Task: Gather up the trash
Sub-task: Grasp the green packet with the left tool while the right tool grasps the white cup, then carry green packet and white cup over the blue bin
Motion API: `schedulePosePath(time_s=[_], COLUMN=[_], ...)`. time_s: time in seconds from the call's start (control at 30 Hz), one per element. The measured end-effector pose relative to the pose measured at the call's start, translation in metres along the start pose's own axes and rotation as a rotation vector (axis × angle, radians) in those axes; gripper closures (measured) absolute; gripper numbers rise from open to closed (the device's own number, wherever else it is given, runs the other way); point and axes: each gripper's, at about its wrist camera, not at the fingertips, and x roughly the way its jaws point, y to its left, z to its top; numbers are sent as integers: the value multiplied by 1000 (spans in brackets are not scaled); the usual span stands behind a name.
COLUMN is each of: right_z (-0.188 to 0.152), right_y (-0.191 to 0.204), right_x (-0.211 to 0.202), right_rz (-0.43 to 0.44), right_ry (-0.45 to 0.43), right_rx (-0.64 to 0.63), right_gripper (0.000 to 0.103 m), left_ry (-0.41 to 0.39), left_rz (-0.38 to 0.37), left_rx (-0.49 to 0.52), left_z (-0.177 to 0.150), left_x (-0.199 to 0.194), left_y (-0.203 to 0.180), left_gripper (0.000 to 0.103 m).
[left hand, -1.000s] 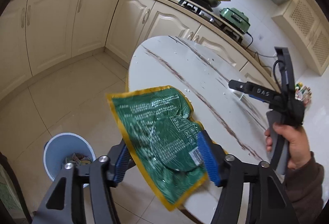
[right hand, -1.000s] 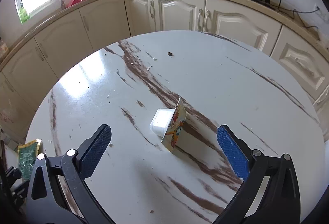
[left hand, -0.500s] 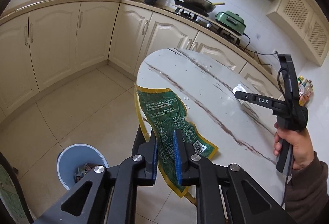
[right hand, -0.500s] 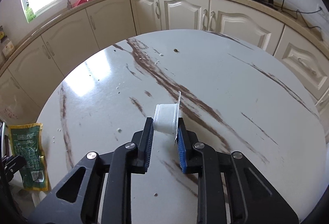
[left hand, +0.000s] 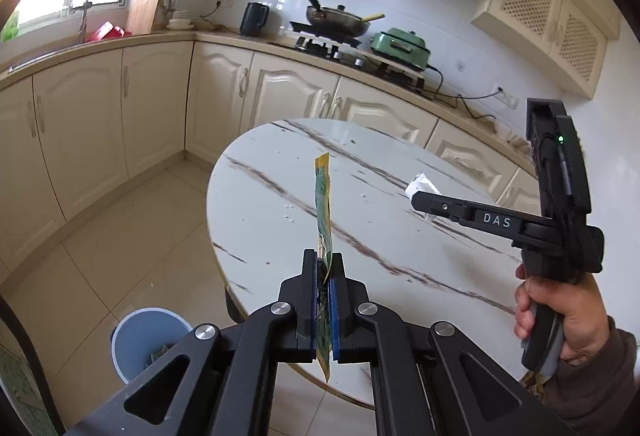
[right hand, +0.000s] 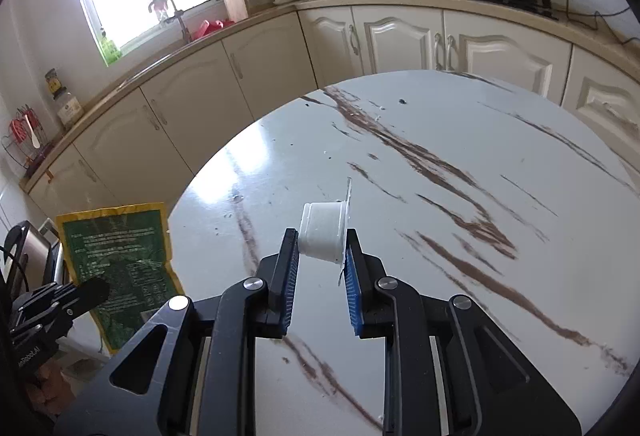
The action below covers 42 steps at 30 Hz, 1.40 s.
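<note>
My left gripper (left hand: 323,264) is shut on a green snack wrapper with yellow edges (left hand: 323,211), held edge-on and upright above the table's near edge; the wrapper also shows flat-on in the right wrist view (right hand: 120,260). My right gripper (right hand: 322,244) is shut on a small white plastic cup with a peeled foil lid (right hand: 323,234), lifted above the round marble table (right hand: 460,163). The right gripper (left hand: 416,197) also shows in the left wrist view, with the cup (left hand: 420,183) at its tips. A blue trash bin (left hand: 144,340) with litter inside stands on the floor lower left.
Cream kitchen cabinets (left hand: 100,139) curve round behind the table. On the counter are a black kettle (left hand: 254,19), a pan on the stove (left hand: 336,19) and a green cooker (left hand: 400,47). Tiled floor (left hand: 120,236) lies between table and cabinets. Crumbs dot the table.
Both grippers closed, the left on the wrapper and the right on the cup, and have lifted them off the table. The wrapper has turned from flat to edge-on.
</note>
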Motion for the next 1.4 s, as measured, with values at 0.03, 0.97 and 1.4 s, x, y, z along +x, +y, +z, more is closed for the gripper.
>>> schedulePosePath(time_s=[0.03,0.97,1.4], right_z=[-2,-18,-56], right_y=[1,231,304], right_x=[-5,25,206], right_rz=[8,301,341], right_ry=[-10,3,267], right_rx=[5,-199,-234], right_gripper=[82,82,82], left_ry=[1,-119,71], left_rz=[0,179,285], left_rx=[12,-71,-249], left_z=[-2,-63,-128], left_x=[-2,-161,-128], left_y=[-5,66,157], left_gripper=[103,103,102])
